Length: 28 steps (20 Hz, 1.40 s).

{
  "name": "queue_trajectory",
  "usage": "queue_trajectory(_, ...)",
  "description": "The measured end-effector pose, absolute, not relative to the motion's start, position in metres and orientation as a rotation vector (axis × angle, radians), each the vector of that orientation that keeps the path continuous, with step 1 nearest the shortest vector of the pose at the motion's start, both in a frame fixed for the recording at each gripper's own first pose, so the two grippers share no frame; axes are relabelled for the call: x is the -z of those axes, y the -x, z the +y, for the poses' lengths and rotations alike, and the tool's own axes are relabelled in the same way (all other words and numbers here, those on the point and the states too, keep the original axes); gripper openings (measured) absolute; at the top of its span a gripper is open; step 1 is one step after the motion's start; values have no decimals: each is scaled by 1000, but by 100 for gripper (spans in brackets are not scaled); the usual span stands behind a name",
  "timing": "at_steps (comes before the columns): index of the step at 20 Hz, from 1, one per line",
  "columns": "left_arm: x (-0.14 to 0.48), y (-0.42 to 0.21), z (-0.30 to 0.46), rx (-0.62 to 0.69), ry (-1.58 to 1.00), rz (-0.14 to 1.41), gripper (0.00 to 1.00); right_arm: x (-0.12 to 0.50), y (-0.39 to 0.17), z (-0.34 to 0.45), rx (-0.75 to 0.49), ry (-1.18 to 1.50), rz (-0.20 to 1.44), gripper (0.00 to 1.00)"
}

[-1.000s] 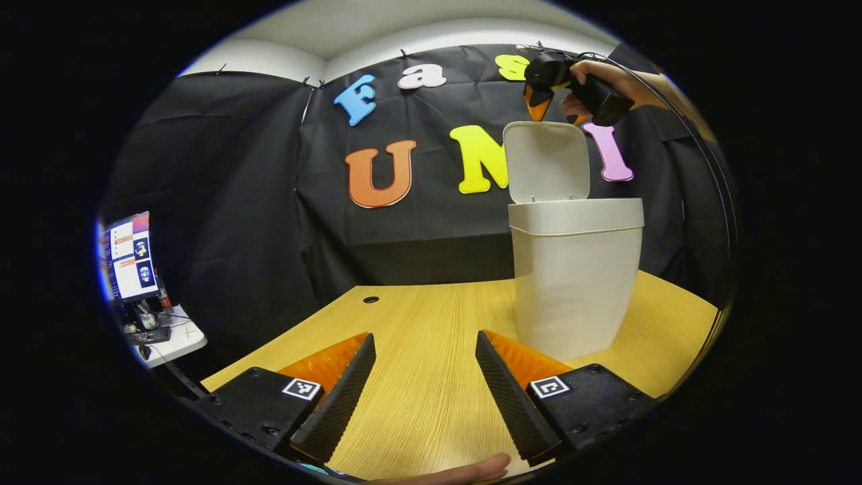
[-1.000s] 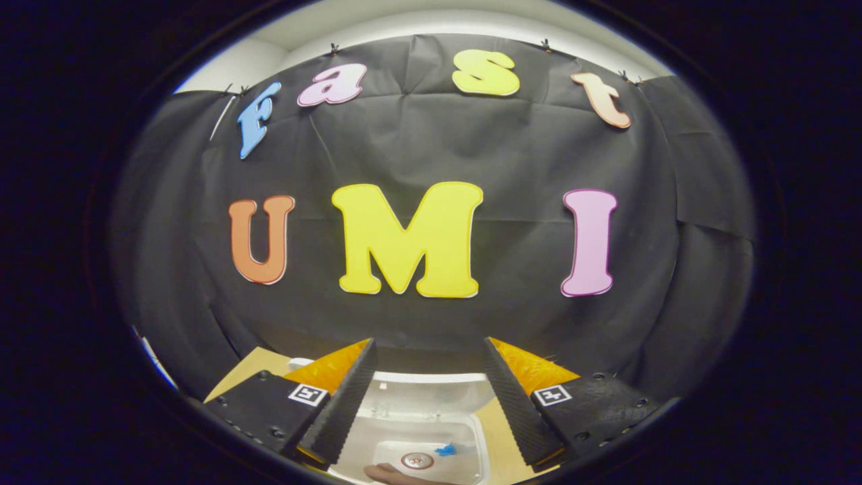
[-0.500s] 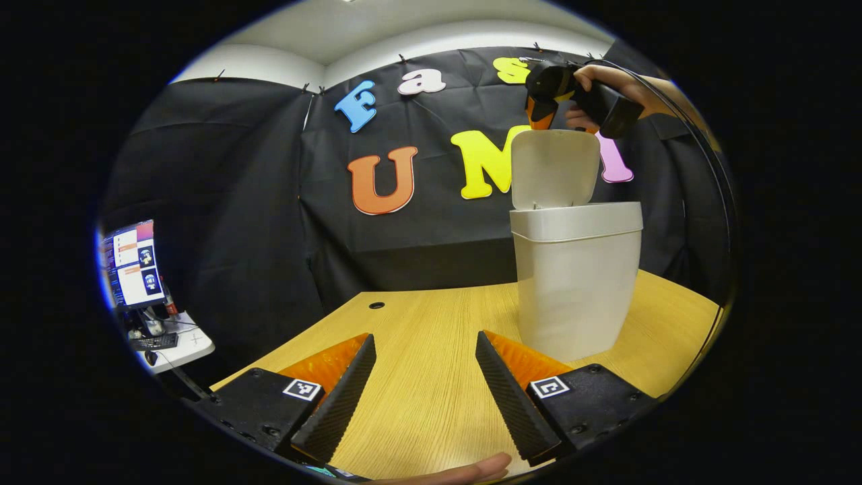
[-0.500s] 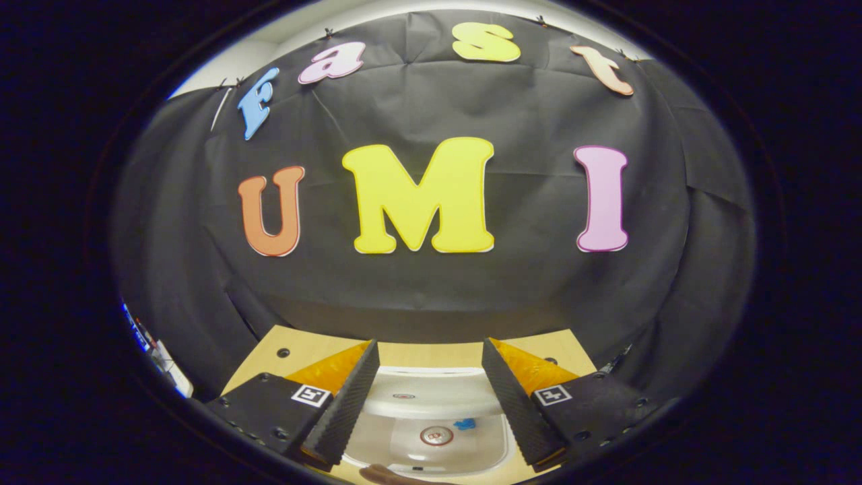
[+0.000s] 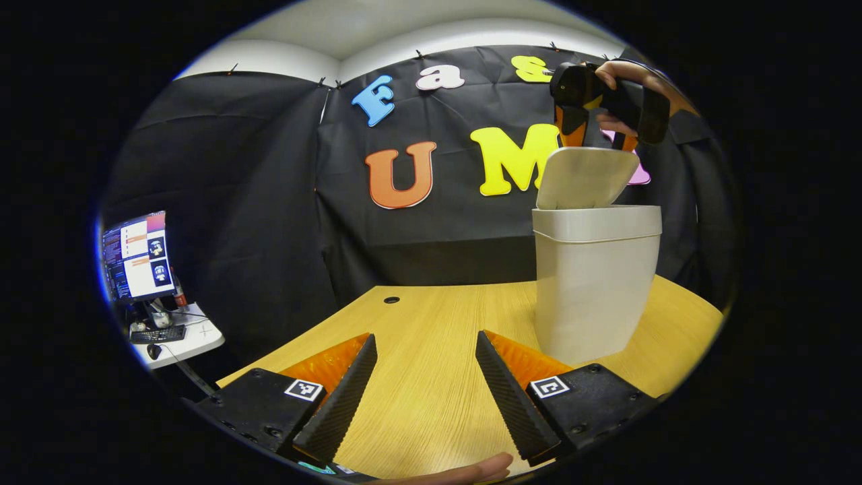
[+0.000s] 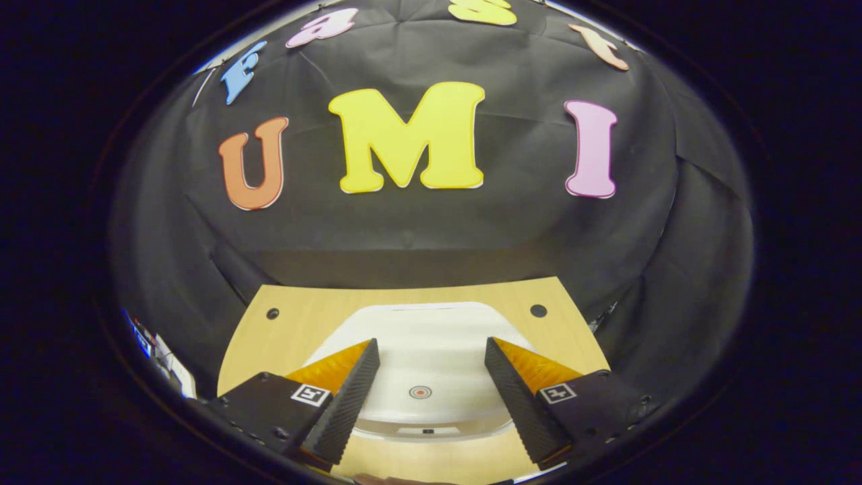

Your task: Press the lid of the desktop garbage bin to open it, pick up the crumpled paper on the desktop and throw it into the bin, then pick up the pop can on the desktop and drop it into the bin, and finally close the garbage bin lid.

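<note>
Above the pale grey plastic desktop bin (image 5: pixel 596 283), which stood on the light wood-grain worktop (image 5: pixel 431 350) towards its far right side, the right claw (image 5: pixel 592 138) hung in a person's hand (image 5: pixel 623 74) just behind the bin's rounded white hinged lid (image 5: pixel 584 176). A second before, that lid had stood nearly upright over the open mouth, and the right gripper view had looked down past it into the bin, where a can top and a scrap of blue lay at the bottom; half a second before, it had begun to lean. By this moment the lid had tipped well forward, perhaps halfway down, and in the right gripper view its broad white back (image 6: pixel 421 350) had swung across and hidden the contents entirely. The right claw (image 6: pixel 431 404) was wide apart with nothing between its fingers, the lid lying beneath and between them; whether a fingertip actually touched the lid I could not tell from either view. The left claw (image 5: pixel 424 394) had barely shifted, resting low over the worktop, also spread open and empty, well clear of the bin. No paper or can lay on the visible worktop, so I judged both had already gone in and the work had reached its last step, closing the lid. What remained, by my reckoning, was to carry the lid the rest of the way down until it seated on the rim; the risk was that a press-latch lid left short of its catch might spring back open.
</note>
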<state>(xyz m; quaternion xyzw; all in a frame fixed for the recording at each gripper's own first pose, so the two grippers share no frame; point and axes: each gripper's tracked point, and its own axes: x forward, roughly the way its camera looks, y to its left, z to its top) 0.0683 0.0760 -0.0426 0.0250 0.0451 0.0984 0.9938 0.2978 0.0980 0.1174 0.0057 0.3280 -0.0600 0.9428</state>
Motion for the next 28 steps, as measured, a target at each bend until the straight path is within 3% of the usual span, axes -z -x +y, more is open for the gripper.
queue_trajectory(15, 43, -67, 83, -206, -21, 100, 95, -69, -269, 99, 107, -8, 770, 97)
queue_trajectory(19, 45, -67, 84, -209, -22, 106, 96, -62, -260, 103, 83, 6, 774, 94)
queue_trajectory(20, 45, -67, 83, -207, -24, 107, 96, -61, -258, 102, 75, 13, 772, 97)
queue_trajectory(21, 45, -67, 83, -206, -25, 107, 96, -61, -257, 102, 71, 16, 753, 94)
queue_trajectory(22, 45, -68, 82, -204, -24, 107, 96, -61, -256, 102, 70, 19, 743, 98)
queue_trajectory(28, 49, -68, 90, -223, -16, 122, 96, -59, -253, 101, 56, 27, 602, 99)
